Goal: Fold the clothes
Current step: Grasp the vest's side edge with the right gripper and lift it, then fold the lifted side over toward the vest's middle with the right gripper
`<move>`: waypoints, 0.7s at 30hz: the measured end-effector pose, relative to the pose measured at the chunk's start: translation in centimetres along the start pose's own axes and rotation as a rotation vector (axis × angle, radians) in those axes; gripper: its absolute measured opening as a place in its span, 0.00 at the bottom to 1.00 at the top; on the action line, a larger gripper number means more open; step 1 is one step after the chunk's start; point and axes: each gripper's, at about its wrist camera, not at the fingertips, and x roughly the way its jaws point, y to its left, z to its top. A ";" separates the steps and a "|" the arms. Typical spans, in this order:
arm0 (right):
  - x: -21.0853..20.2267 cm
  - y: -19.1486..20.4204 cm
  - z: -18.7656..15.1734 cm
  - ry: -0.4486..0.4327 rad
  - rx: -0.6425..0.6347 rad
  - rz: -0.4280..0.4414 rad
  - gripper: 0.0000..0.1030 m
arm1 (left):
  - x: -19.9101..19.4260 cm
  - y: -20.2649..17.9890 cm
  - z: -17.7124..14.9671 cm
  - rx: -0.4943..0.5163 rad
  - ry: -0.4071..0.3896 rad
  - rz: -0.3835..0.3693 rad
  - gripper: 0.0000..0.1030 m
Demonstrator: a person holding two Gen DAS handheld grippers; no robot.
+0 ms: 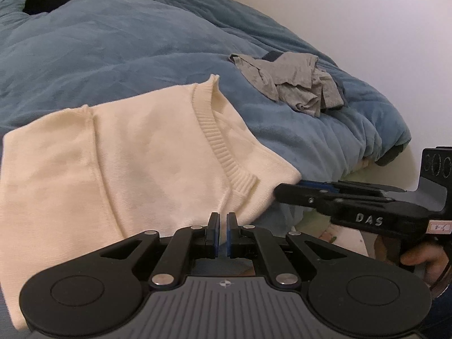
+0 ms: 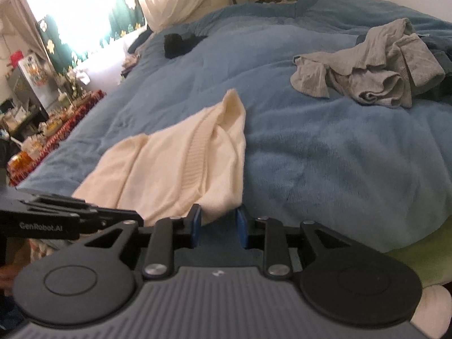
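Low over the cream sweater [image 1: 147, 152], left tongs [image 1: 223, 233] pressed together, right tongs [image 2: 219, 226] spread, both angled downward.

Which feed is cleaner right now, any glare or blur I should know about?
Left wrist view: even, soft light, cream sweater sharp. Right wrist view: window blown out at upper left, motion blur softens the blue blanket and the sweater edge at the right claw; both bend at the edges.

Blue blanket [image 2: 325, 155], white wall [image 1: 353, 14], cluttered side table [image 2: 56, 124] beside bed.
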 end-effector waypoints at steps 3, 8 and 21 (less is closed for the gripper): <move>-0.3 0.3 0.3 -0.010 -0.017 0.005 0.31 | -0.4 0.3 0.0 -0.003 -0.007 0.004 0.03; 1.1 0.7 0.6 0.012 -0.015 -0.023 0.32 | -1.0 0.8 0.0 -0.014 -0.021 0.023 0.03; 0.1 9.4 4.3 -0.114 -0.276 0.015 0.06 | -7.1 5.1 -1.1 -0.062 -0.140 0.125 0.03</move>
